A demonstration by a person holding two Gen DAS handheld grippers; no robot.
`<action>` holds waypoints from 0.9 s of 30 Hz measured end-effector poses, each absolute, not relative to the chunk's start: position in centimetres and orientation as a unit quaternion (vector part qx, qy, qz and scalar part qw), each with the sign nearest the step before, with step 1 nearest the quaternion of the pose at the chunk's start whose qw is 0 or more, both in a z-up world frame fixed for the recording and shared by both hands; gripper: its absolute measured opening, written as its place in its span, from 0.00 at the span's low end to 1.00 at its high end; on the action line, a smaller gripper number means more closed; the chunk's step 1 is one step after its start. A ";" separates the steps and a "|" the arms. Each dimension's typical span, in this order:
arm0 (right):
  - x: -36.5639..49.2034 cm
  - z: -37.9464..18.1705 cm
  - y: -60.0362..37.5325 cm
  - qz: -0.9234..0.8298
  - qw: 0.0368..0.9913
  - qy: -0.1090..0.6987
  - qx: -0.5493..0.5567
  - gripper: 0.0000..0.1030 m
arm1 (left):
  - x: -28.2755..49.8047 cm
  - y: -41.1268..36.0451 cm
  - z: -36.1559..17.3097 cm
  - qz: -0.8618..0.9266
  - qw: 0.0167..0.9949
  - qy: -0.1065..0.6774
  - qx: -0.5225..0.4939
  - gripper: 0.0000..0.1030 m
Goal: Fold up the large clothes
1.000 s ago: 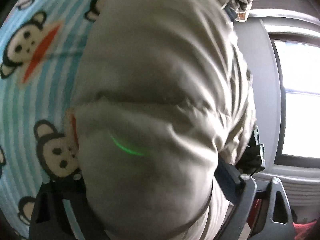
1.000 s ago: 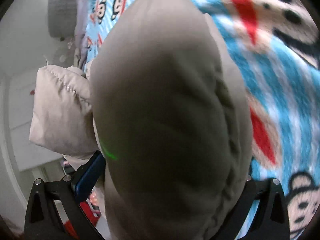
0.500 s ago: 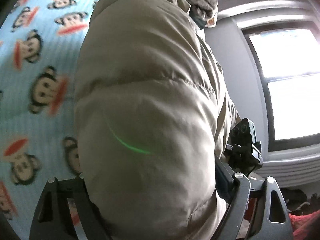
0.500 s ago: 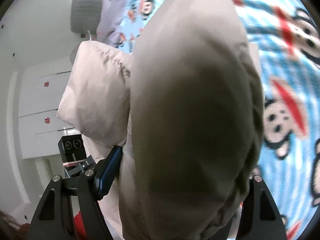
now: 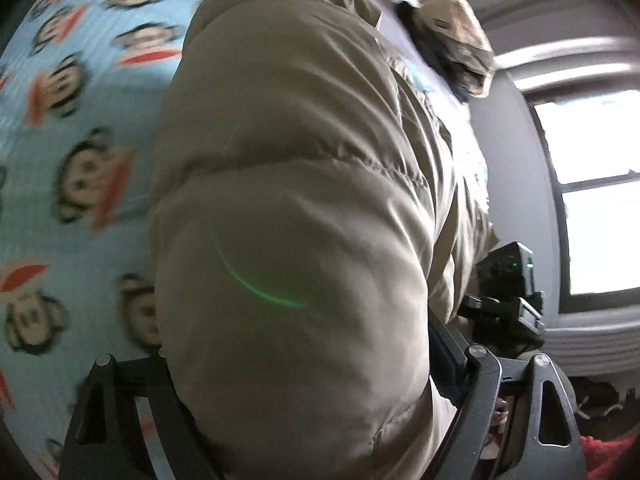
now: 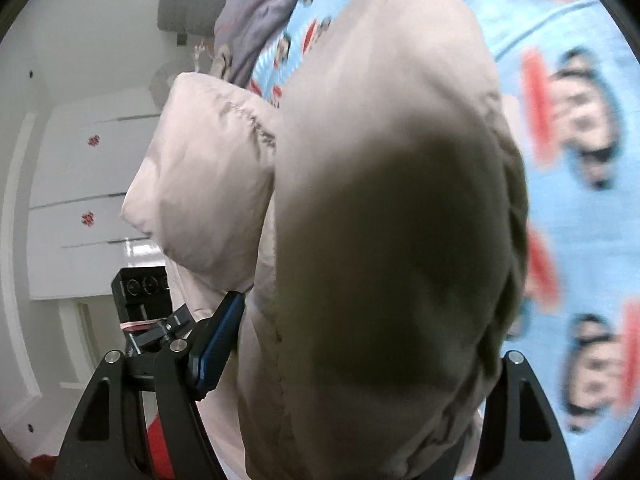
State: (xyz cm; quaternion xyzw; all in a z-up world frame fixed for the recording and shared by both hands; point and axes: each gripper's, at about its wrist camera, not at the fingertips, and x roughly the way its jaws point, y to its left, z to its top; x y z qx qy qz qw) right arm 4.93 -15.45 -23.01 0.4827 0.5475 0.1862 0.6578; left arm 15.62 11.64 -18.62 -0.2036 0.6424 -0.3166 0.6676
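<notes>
Mid-fold: left gripper (image 5: 304, 412) and right gripper (image 6: 352, 420) each clamp bulky beige puffer jacket (image 5: 288, 184) filling frame centre, unfinished.

Puffer jacket (image 5: 288, 208): plain beige-tan, shiny, quilted stitch lines; paler pinkish-beige in the right wrist view (image 6: 384, 208), with a dark shadow patch on its bulge. Thin green light arc on the jacket in the left wrist view. Bed sheet (image 5: 72, 128): light blue with faint stripes, repeat print of cartoon monkey faces, dark brown heads, cream faces, red-orange mouths. Tongs frames black; left tongs (image 5: 320, 408), right tongs (image 6: 352, 412) with a blue pad. Lilac cloth (image 6: 256, 12) at top of bed. Wall grey. Cabinet (image 6: 96, 168) white, small red marks. Red fabric (image 5: 608, 456) at the lower corner.
</notes>
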 end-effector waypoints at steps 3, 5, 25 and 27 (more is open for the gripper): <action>6.1 -24.9 -11.9 0.156 0.650 0.579 0.467 0.74 | 15.4 13.7 -22.5 -0.288 0.654 0.666 -0.214 0.88; 6.5 -25.0 -10.1 0.122 0.654 0.601 0.443 0.74 | 15.1 14.5 -24.1 -0.282 0.647 0.671 -0.226 0.90; 7.5 -17.7 -12.7 0.106 0.718 0.588 0.357 0.64 | 18.5 16.0 -16.4 -0.179 0.797 0.570 -0.092 0.60; 9.3 -20.9 -12.0 0.109 0.681 0.600 0.405 0.62 | 18.6 15.9 -16.4 -0.170 0.801 0.569 -0.079 0.60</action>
